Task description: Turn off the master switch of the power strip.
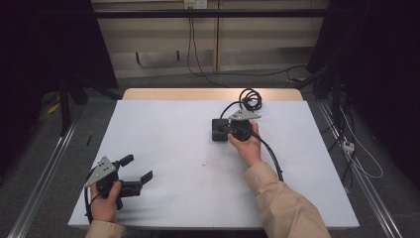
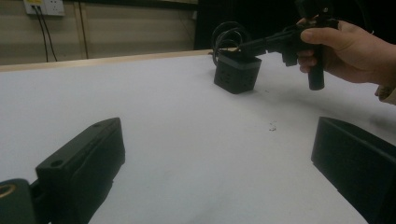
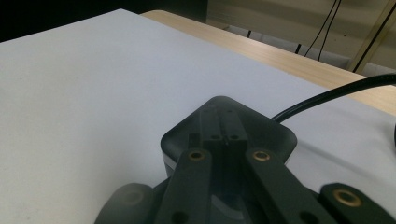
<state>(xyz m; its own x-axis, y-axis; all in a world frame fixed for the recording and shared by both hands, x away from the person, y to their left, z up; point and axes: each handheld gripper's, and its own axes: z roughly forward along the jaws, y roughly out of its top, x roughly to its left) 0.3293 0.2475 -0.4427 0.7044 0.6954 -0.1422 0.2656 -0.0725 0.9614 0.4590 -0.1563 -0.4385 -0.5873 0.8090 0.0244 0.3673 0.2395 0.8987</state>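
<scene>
Plainly, much of the small black cube-shaped power block (image 1: 219, 130) is covered from above: in the high view the right gripper (image 1: 230, 130) and its grey three-cornered plate lie over its right side, and the right hand (image 1: 246, 144) sits just behind. The block stands on the white sheet-covered table (image 1: 163, 144), right of centre toward the far edge. Its thick black cable (image 1: 249, 98) runs to a loose coil near the bare wooden strip (image 1: 208, 93) at the table's far side. In the right gripper view the two black jaws lie close together over the block's rounded top (image 3: 229, 121), their tips meeting at a narrow slot there — whether they truly pinch anything in it is hard to make out. The gripper's lower body is cut off by the picture's edge.

The left gripper (image 1: 138, 167) rests low at the near left corner of the table, held by the left hand (image 1: 105, 201), its jaws spread wide with bare table between them. In the left gripper view both jaws are cropped at the sides, and the block (image 2: 236, 72) stands well apart across the sheet. A tiny speck (image 1: 204, 162) lies near mid-table — too small to identify. Beyond the table the room is dark; wall cables (image 1: 190, 44) hang down to the floor.
</scene>
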